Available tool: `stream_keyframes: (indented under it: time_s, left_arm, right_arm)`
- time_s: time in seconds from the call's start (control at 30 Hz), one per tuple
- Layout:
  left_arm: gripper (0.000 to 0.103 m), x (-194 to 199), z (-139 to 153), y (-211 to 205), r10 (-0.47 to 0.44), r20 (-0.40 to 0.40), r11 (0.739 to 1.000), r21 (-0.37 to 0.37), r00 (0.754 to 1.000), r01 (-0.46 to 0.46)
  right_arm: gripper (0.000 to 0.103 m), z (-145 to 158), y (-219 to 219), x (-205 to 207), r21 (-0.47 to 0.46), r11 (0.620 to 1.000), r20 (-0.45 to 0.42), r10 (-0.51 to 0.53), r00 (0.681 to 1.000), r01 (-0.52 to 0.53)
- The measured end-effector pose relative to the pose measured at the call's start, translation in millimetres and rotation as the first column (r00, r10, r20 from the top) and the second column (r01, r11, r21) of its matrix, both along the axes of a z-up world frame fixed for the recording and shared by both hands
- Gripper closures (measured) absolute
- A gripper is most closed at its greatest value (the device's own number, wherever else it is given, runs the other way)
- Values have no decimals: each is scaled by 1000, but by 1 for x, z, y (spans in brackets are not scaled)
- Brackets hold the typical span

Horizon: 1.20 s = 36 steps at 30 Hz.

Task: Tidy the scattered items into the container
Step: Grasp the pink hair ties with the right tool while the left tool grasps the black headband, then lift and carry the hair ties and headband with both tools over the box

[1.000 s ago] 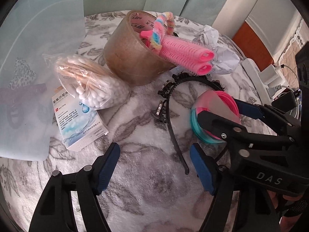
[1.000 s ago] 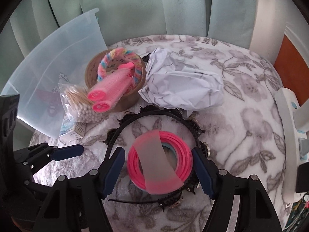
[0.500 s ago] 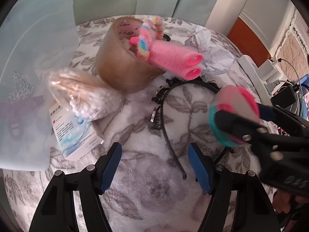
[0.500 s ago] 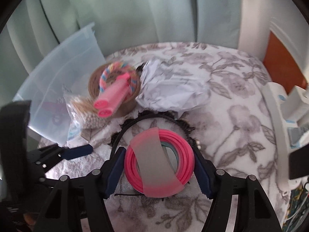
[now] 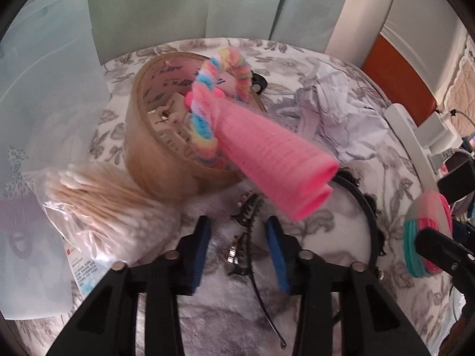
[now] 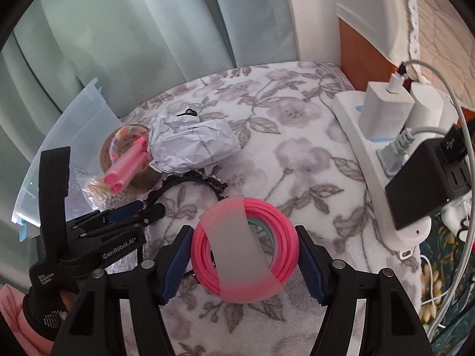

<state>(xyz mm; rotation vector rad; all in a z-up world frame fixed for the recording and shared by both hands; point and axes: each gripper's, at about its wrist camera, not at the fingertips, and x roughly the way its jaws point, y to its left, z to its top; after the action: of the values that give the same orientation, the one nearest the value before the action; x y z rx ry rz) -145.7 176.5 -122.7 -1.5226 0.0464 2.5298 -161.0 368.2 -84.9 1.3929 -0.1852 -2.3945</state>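
Your clearest open room is the stretch of grey-flowered fleece cloth [image 6: 297,154] to the right of the crumpled white paper ball [image 6: 190,145], running out to the white power strip [image 6: 371,160] that lines the worktop's right edge. Chargers and a black adapter [image 6: 430,184] crowd that strip, with white cables hanging off it. The far edge of the worktop meets pale green curtains [image 6: 148,29].

On the left edge stands the translucent pale-blue plastic container [image 5: 44,89], its wall close to the clutter. Just beside it lie a clear bag of cotton swabs [image 5: 98,207] and, under the bag, a small white-and-blue carton [image 5: 86,270]. Next comes the brown packing-tape roll [image 5: 154,160], lying flat. A cream claw clip [image 5: 172,118] sits inside it, and a rainbow fuzzy hair loop [image 5: 207,89] and two pink hair rollers [image 5: 273,163] lean out over its rim towards you.

Your right tool [image 6: 243,237] is clamped about half open on the ring-shaped bundle of pink and teal hair ties [image 6: 267,231]. Both blue pads press its sides, and a frosted pink band wraps across it. The bundle is above the cloth, well apart from the container.

Your left tool [image 5: 237,237] is closing. The thin arm of the black toothed headband [image 5: 365,207] runs between the blue pads, but neither presses on it. The headband curves from there behind the rollers, on the cloth in front of the paper ball.
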Motion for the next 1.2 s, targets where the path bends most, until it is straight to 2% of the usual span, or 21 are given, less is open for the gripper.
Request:
stream_keyframes:
  time_s: [0.13,0.37,0.57,0.97,1.2]
  left_arm:
    - [87,15,7,-29,28,-4,1000,14,1000,-28]
    - [87,32,12,-46,65,24,997,39,998,-66]
    - [88,59,28,-58,74,13,996,56,997,-74]
    - [89,91,84,-62,51,-103,997,65,993,-45]
    - [89,103,128,-64,57,-208,995,94,977,-38]
  right_arm:
    - [33,2,2,3,-11,1000,6,-14,1000,14]
    - [33,20,3,15,-20,1000,-27,-19,999,18]
    - [33,37,8,37,-21,1000,-50,-23,998,22]
    - [33,79,19,82,-73,996,-132,-51,990,41]
    - [33,111,13,98,-98,995,-210,-46,977,25]
